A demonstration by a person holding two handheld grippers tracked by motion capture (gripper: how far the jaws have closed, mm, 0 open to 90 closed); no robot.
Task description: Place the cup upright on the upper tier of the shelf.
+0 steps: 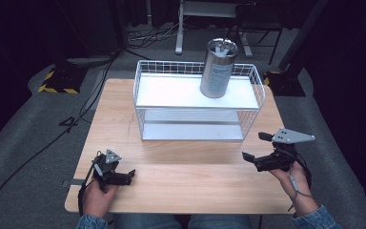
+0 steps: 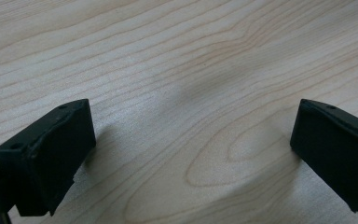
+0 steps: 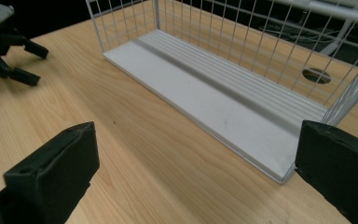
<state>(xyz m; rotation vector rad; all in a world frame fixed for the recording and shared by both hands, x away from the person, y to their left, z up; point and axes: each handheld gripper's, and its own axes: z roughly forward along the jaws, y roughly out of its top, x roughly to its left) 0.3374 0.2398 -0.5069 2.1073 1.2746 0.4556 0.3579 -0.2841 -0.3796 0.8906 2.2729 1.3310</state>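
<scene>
A silver metal cylinder [image 1: 218, 68] stands upright on the right part of the top shelf of a white wire rack [image 1: 145, 90] at the middle back of the wooden table [image 1: 186, 176]. My left gripper [image 1: 129, 176] rests low near the front left; its jaws stand wide open over bare wood [image 2: 193, 126]. My right gripper [image 1: 256, 146] hovers in front of the rack's right end, open and holding nothing [image 3: 198, 144]. It faces the rack's empty lower shelf [image 3: 223, 107]. The left gripper [image 3: 4, 51] also appears far off in the right gripper view.
A round hole [image 3: 316, 74] in the tabletop lies behind the rack. Bare wood stretches between the two grippers and in front of the rack. Cables [image 1: 90, 100] and furniture legs [image 1: 178, 28] sit on the grey floor beyond the table.
</scene>
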